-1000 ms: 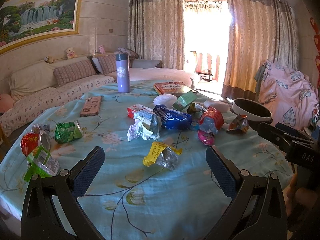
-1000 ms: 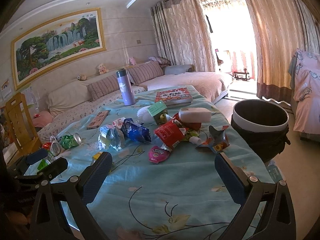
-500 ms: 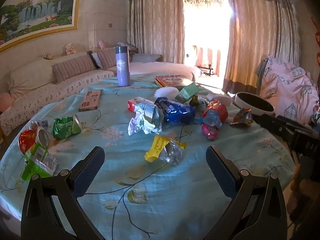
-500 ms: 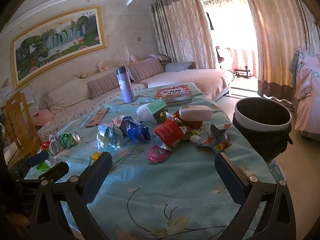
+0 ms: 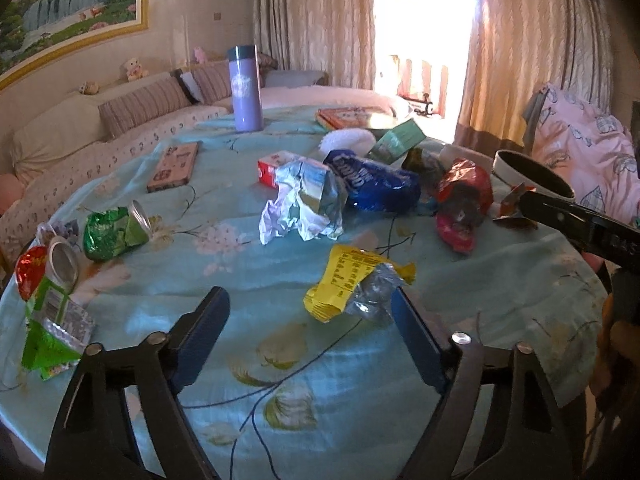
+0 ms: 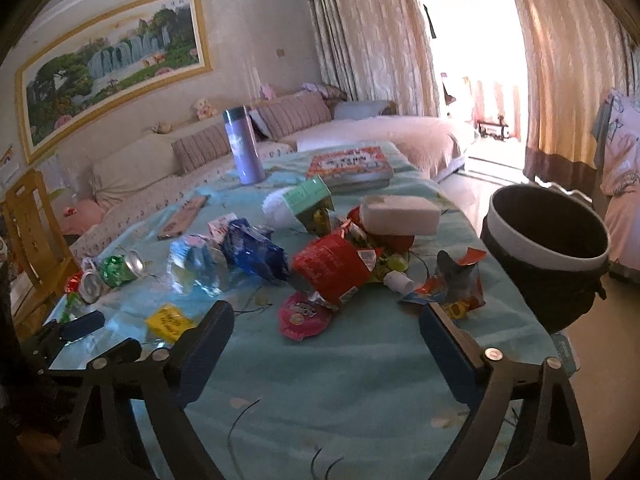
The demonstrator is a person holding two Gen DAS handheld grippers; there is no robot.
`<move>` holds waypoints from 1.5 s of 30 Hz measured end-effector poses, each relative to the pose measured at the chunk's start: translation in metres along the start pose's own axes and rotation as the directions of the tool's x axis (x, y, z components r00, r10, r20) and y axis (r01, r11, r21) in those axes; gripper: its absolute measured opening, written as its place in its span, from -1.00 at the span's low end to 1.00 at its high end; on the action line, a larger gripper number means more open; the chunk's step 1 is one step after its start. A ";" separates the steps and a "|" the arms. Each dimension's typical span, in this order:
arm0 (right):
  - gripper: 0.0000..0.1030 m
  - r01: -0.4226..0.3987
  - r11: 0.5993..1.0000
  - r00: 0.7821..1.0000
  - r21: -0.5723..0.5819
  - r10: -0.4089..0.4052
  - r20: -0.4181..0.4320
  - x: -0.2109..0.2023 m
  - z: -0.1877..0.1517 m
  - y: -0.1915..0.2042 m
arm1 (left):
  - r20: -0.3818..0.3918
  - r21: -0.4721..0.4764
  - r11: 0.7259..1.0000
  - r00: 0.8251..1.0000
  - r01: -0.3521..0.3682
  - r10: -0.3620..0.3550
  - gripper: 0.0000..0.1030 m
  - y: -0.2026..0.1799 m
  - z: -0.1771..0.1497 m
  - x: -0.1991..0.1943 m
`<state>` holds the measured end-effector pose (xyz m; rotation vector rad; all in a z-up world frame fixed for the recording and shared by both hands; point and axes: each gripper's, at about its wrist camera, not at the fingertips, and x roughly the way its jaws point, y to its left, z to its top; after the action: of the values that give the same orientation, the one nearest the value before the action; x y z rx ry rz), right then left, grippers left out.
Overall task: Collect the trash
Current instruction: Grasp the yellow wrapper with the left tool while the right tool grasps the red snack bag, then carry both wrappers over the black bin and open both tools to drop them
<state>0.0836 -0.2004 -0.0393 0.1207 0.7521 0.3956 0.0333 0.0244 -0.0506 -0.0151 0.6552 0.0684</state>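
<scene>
Wrappers and crushed cans litter a round table with a blue floral cloth [image 5: 240, 272]. My left gripper [image 5: 310, 322] hovers low over the cloth, jaws wide and closing. A crumpled yellow wrapper [image 5: 348, 280] lies just ahead of it, near the right fingertip, and no pad touches it. My right gripper [image 6: 326, 338] is also wide and closing, with a flat pink wrapper [image 6: 302, 318] on the cloth just ahead between its fingers, untouched. A red snack bag [image 6: 332, 268] lies behind the pink wrapper. A dark trash bin [image 6: 548, 248] stands off the table's right edge.
A silver wrapper [image 5: 304, 200], a blue bag [image 5: 372, 182], a green can [image 5: 114, 232] and a green carton [image 5: 48, 332] lie on the cloth. A purple flask [image 5: 246, 88], a phone [image 5: 174, 166] and a book [image 6: 348, 164] sit further back. A wooden chair [image 6: 28, 236] stands on the left.
Both grippers have moved forward and down toward the trash, and their fingers have drawn a little closer together. The yellow wrapper now lies right by the left gripper's right finger.
</scene>
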 end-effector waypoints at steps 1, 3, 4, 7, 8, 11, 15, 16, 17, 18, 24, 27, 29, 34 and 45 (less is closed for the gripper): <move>0.72 0.000 1.000 1.000 0.002 0.000 -0.014 0.006 0.001 -0.002 | -0.011 -0.001 1.000 1.000 0.001 -0.001 0.51 0.000 0.001 0.004; 0.63 0.000 1.000 0.999 0.005 0.000 -0.047 0.019 0.004 -0.005 | -0.035 -0.006 1.000 0.999 0.007 -0.007 0.37 0.002 0.002 0.013; 0.61 0.002 1.000 0.998 0.004 -0.001 -0.063 0.026 0.006 -0.006 | -0.044 -0.008 1.000 0.999 0.009 -0.009 0.34 0.002 0.003 0.016; 0.52 0.007 1.000 0.995 0.003 -0.006 -0.100 0.044 0.010 -0.008 | -0.067 -0.020 0.999 0.997 0.026 -0.027 0.15 0.003 0.004 0.025; 0.50 0.012 1.000 0.994 -0.001 -0.012 -0.111 0.051 0.012 -0.009 | -0.072 -0.024 0.999 0.997 0.034 -0.036 0.05 0.003 0.005 0.027; 0.31 0.024 1.000 0.990 -0.009 -0.025 -0.138 0.066 0.015 -0.012 | -0.088 -0.022 0.998 0.994 0.061 -0.063 -0.32 0.000 0.007 0.032; -0.43 0.002 1.000 0.984 0.018 0.001 -0.177 0.079 0.015 -0.022 | -0.092 -0.006 0.996 0.992 0.088 -0.088 -0.75 -0.011 0.009 0.032; -0.44 -0.012 0.999 0.984 0.031 0.017 -0.176 0.078 0.015 -0.025 | -0.088 -0.002 0.996 0.992 0.094 -0.094 -0.81 -0.013 0.010 0.030; -0.49 -0.018 0.999 0.985 0.039 0.024 -0.168 0.077 0.015 -0.027 | -0.084 0.004 0.995 0.991 0.103 -0.102 -0.89 -0.016 0.012 0.028; -0.58 -0.020 0.999 0.987 0.045 0.027 -0.156 0.072 0.015 -0.029 | -0.080 0.008 0.994 0.991 0.111 -0.110 -0.92 -0.019 0.014 0.026; -0.77 -0.039 0.997 0.993 0.071 0.047 -0.111 0.045 0.019 -0.039 | -0.060 0.024 0.984 0.983 0.175 -0.174 -0.94 -0.040 0.033 0.019; -0.77 -0.041 0.995 0.995 0.089 0.049 -0.088 0.030 0.023 -0.049 | -0.058 0.037 0.978 0.977 0.207 -0.205 -0.94 -0.054 0.043 0.020; -0.77 -0.036 0.994 0.996 0.100 0.043 -0.076 0.020 0.024 -0.057 | -0.061 0.049 0.974 0.974 0.221 -0.218 -0.94 -0.064 0.048 0.022; -0.77 -0.008 0.990 0.999 0.138 0.015 -0.051 0.001 0.029 -0.083 | -0.066 0.078 0.961 0.963 0.267 -0.262 -0.94 -0.094 0.062 0.029; -0.77 0.113 0.963 0.994 0.245 -0.105 -0.043 -0.019 0.033 -0.165 | -0.067 0.168 0.919 0.935 0.356 -0.349 -0.94 -0.176 0.101 0.045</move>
<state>0.1440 -0.3582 -0.0432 0.3072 0.8315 0.1975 0.1430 -0.1448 0.0008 0.0381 0.6837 -0.3407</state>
